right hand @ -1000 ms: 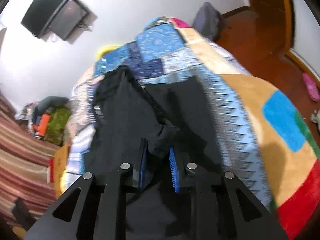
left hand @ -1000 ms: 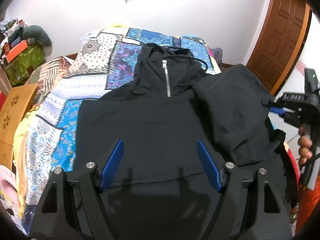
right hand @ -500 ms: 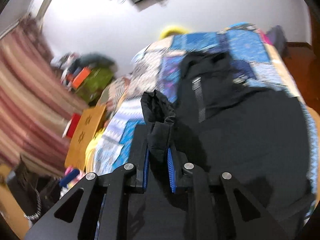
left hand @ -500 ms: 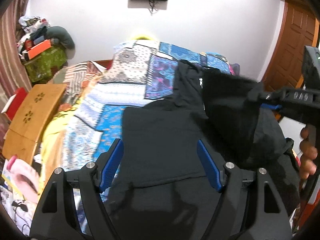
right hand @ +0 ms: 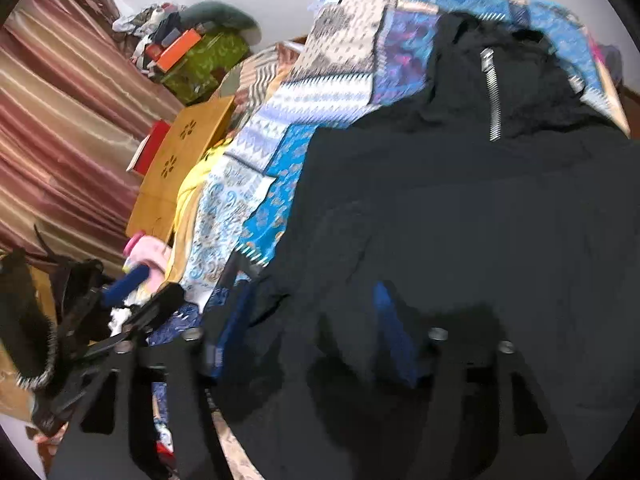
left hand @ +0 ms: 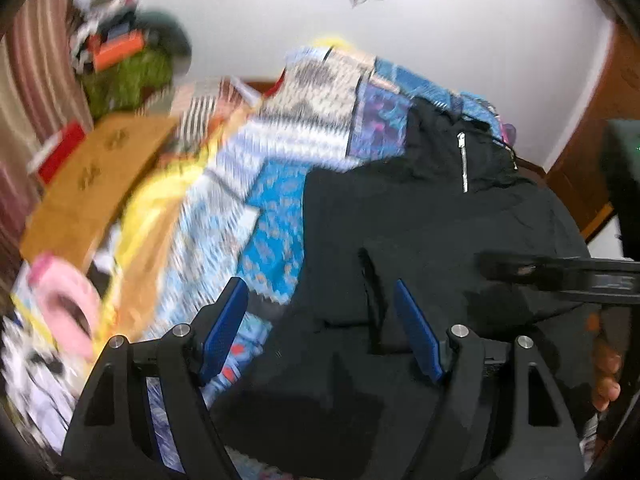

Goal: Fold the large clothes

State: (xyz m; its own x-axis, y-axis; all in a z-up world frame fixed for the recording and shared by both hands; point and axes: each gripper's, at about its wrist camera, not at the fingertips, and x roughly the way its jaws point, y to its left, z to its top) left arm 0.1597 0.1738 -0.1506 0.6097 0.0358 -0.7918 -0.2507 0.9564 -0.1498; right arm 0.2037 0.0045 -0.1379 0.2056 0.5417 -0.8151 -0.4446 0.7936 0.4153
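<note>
**Black sleeve dropped across the hoodie's body**

My right gripper [right hand: 308, 332] has just been opening; its blue pads stand apart, gripping nothing, over the black zip-front hoodie [right hand: 460, 208]. My left gripper [left hand: 320, 328] hangs open too. The hoodie lies on the patchwork bedspread [left hand: 280, 216]. Next, I'd smooth the sleeve flat before folding further.

A hooded jacket [left hand: 420, 232] lies spread on a patchwork bedspread [left hand: 280, 184], its zipper [left hand: 464, 164] toward the far wall and its sleeve [left hand: 424, 280] folded across the body. A low wooden table [left hand: 96, 184] stands left of the bed, a heap of belongings [left hand: 124, 56] behind it, a curtain [right hand: 60, 128] farther left.
</note>
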